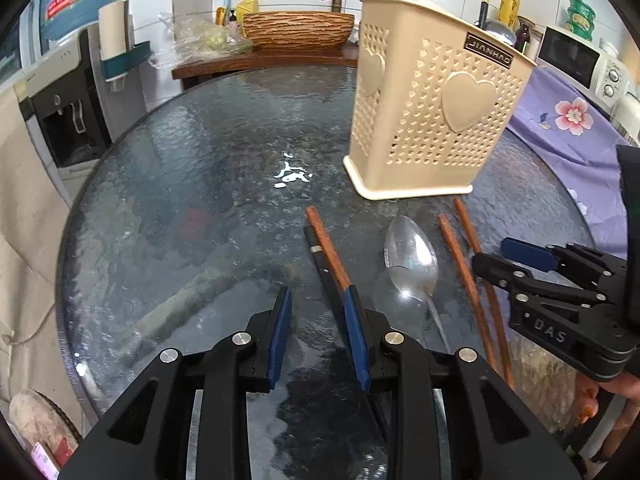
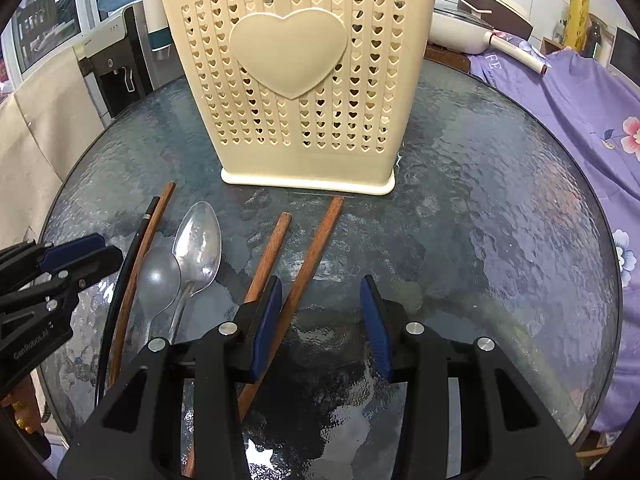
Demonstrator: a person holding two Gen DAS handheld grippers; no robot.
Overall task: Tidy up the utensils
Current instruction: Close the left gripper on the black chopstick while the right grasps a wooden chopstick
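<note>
A beige perforated utensil holder (image 1: 432, 100) (image 2: 296, 92) with heart shapes stands on the round glass table (image 1: 200, 220) (image 2: 480, 220). In front of it lie a black chopstick (image 1: 320, 264) (image 2: 132, 256), brown wooden chopsticks (image 1: 326, 246) (image 1: 464, 276) (image 2: 316, 244) and two metal spoons (image 1: 410, 256) (image 2: 198, 244). My left gripper (image 1: 318, 296) is open and empty above the black and brown chopstick pair. My right gripper (image 2: 320, 284) is open and empty, one brown chopstick passing between its fingers on the table. It also shows in the left wrist view (image 1: 492, 260).
A wooden counter with a woven basin (image 1: 298, 28) and tap stands behind the table. A water dispenser (image 1: 68, 92) is at left. A purple floral cloth (image 2: 568, 120) and a microwave (image 1: 576, 60) are at right.
</note>
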